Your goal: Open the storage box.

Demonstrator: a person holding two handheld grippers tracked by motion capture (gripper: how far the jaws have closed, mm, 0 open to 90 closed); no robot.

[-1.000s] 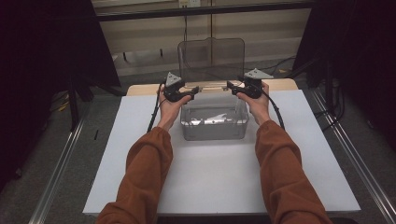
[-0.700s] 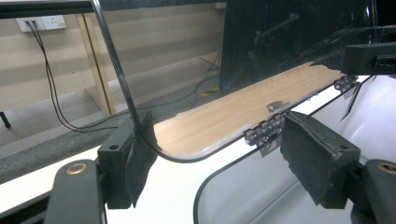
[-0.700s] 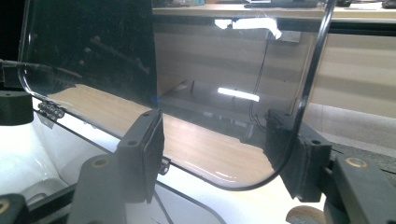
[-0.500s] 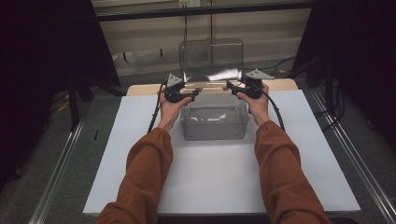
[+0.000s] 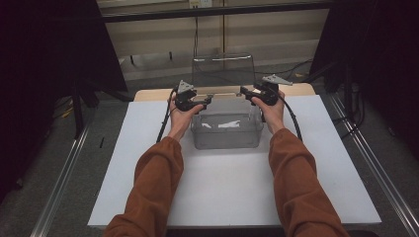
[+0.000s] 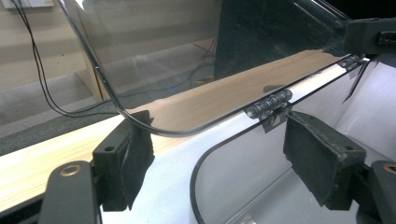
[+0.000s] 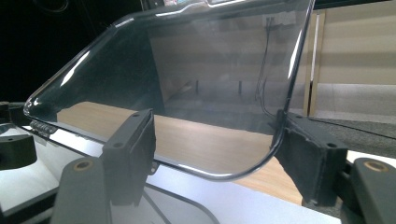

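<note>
A clear plastic box (image 5: pixel 226 138) stands on the white board, its hinged lid (image 5: pixel 222 71) raised and leaning back. My left gripper (image 5: pixel 205 102) is at the box's left rear corner and my right gripper (image 5: pixel 245 91) at the right rear corner. In the left gripper view the lid's rounded corner (image 6: pixel 140 122) lies between the left gripper's (image 6: pixel 219 140) spread jaws, beside a hinge (image 6: pixel 271 103). In the right gripper view the lid's other corner (image 7: pixel 273 144) rests against one pad of the right gripper (image 7: pixel 219 126); the other pad stands clear. Both grippers' jaws have just been opening.
White scraps (image 5: pixel 227 124) lie inside the box. The white board (image 5: pixel 227 197) covers a wooden table (image 5: pixel 296 90) whose far edge shows behind the box. Metal rails (image 5: pixel 64 168) run along the floor on both sides. Cables hang at the back wall.
The lid has swung farther back, so its top edge sits lower in the high view. Both hands have kept their places at the box's rear corners.
</note>
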